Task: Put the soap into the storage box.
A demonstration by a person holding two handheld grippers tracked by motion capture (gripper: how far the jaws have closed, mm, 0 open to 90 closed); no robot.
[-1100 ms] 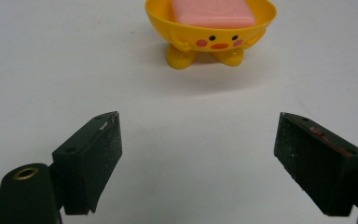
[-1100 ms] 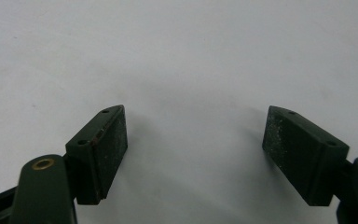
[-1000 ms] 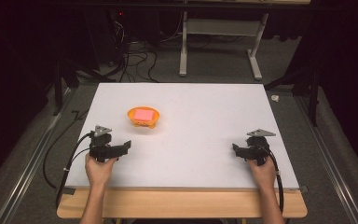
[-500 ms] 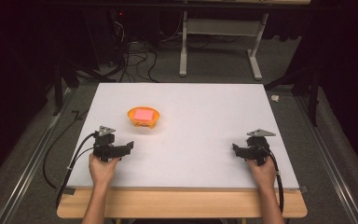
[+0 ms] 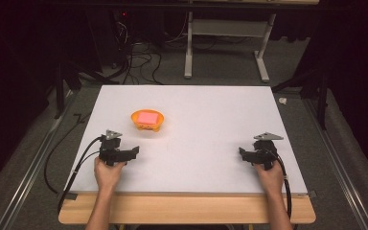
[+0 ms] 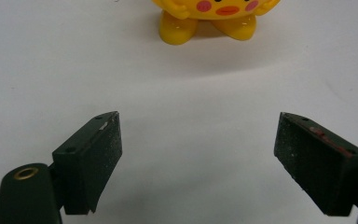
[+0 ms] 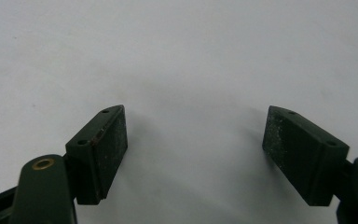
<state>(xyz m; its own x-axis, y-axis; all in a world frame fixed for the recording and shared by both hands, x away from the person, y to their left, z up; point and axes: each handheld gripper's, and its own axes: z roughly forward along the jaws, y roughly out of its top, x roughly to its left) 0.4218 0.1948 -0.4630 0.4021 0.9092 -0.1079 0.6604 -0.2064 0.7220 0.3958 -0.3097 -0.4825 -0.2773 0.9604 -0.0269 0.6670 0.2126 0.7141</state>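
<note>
Yellow toy (image 6: 214, 18) ahead of left gripper (image 6: 198, 163), both grippers' jaws spread, empty

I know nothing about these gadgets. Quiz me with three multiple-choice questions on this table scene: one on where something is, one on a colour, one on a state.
1. Where is the yellow toy on the table?
A. Ahead of the left gripper
B. Beside the right gripper
C. At the table's near edge

2. What colour is the patch on top of the toy, seen from the high view?
A. Blue
B. Pink
C. Green

3. How do the left gripper's jaws stand?
A. Shut on the toy
B. Shut on nothing
C. Wide apart, holding nothing

Answers: 1 A, the toy's feet show just beyond the jaws in the left gripper view. 2 B, the high view shows a pink top on the toy. 3 C, bare table lies between the two jaws.
</note>
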